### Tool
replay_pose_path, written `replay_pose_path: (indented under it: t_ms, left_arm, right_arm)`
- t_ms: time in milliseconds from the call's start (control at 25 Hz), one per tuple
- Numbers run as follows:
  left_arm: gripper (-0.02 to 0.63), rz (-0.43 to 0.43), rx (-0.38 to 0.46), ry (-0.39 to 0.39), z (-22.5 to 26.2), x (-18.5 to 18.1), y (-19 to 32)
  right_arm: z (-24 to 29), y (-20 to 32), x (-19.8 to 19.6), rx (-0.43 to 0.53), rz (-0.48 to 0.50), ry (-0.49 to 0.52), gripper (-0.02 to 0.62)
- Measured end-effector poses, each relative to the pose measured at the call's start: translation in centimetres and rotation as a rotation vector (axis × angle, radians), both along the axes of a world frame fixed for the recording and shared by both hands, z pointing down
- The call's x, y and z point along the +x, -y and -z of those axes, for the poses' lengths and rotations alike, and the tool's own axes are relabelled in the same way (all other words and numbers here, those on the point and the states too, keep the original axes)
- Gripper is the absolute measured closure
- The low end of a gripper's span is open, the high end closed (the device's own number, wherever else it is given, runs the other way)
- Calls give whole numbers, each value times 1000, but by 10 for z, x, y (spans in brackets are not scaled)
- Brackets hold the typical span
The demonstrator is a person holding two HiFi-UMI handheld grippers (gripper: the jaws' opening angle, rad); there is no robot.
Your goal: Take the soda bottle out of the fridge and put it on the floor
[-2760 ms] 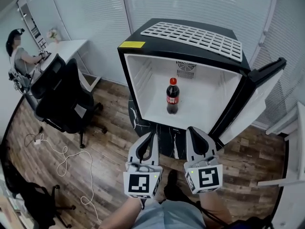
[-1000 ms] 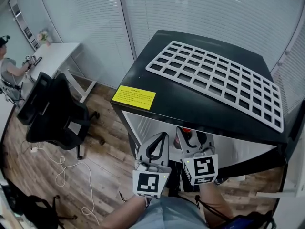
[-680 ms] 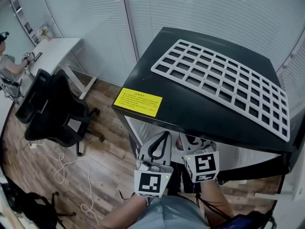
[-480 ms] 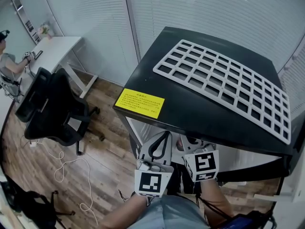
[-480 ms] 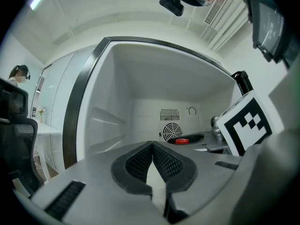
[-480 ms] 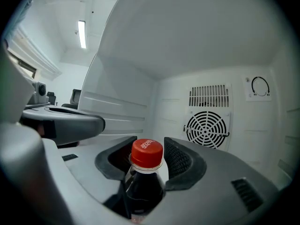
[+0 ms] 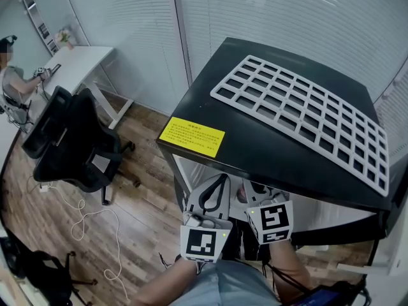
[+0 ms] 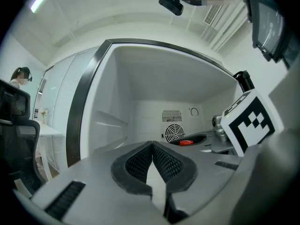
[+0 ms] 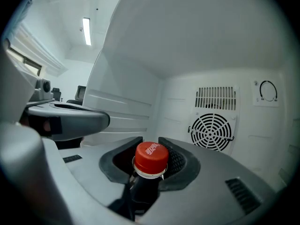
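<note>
The soda bottle [image 9: 151, 157], dark with a red cap, stands inside the open black fridge [image 7: 274, 139]. My right gripper [image 9: 150, 146] reaches in level. Its jaws have just been closing, and the pads now press the bottle's neck just under the cap. From the head view the fridge top hides the bottle, and only the rear of the right gripper [image 7: 255, 189] shows. My left gripper [image 8: 152, 146] is shut on nothing at the fridge's mouth, beside the right one. It shows in the head view as the left gripper [image 7: 213, 183]. The red cap [image 8: 186, 142] also shows in the left gripper view.
A white grille [image 7: 299, 116] and a yellow label [image 7: 191, 136] lie on the fridge top. A round fan vent [image 9: 213, 131] is on the fridge's back wall. A black office chair [image 7: 70, 139], a white desk [image 7: 76, 59], a seated person [image 7: 13, 75] and a floor cable [image 7: 83, 215] are at the left.
Since the oldest frame both grippers have gone into the fridge opening and the view has come over the fridge top. In the last second they barely shift.
</note>
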State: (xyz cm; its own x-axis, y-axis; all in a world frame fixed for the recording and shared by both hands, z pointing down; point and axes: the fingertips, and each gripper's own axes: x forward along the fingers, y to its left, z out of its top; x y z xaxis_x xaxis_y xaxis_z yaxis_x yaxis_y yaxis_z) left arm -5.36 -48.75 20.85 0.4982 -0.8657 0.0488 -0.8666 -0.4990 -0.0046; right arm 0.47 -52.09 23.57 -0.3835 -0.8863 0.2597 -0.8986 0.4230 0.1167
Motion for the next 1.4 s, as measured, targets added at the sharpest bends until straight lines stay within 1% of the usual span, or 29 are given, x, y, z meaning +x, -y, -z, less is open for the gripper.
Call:
replay_pose_path:
  t_ms: [120,240,440,560,760,840,1000,1080,1160,1320,1400]
  left_arm:
    - [589,3,-1,-6,4,-9,2]
    - [589,1,3,-6,6,-5,-3]
    - [589,0,4,-11,9,-9,-7]
    - [589,0,2,-13,11,-5,-17]
    - [589,14,3,-20,13,-1,-38]
    - [589,22,5,-23,14,2,-46]
    - [589,24,12,-8,16,4,-61]
    - [589,10,17,-4,22,0,-69]
    - [589,-21,23,-3,26,-1,-75]
    - [589,-103,34,-13,26,-1,-81]
    - [589,-147,17,-12,21,-5,-86]
  right_arm:
    - [4,-2,-9,3,11,1,486]
    - [11,-9,-6,15,15,13,491]
    - [27,-16,-11,41,26,28,494]
    - [37,-28,-8,57,25,37,494]
    - [37,-54,-3,46,38,32,494]
    - [35,-65,3,60,44,30,494]
    - [34,-88,11,74,45,29,494]
    - [37,-102,10,69,28,29,494]
    - [38,-113,11,66,-7,29,494]
    - [34,-130,13,62,-97,14,494]
    - [31,-138,14,72,-152,3,494]
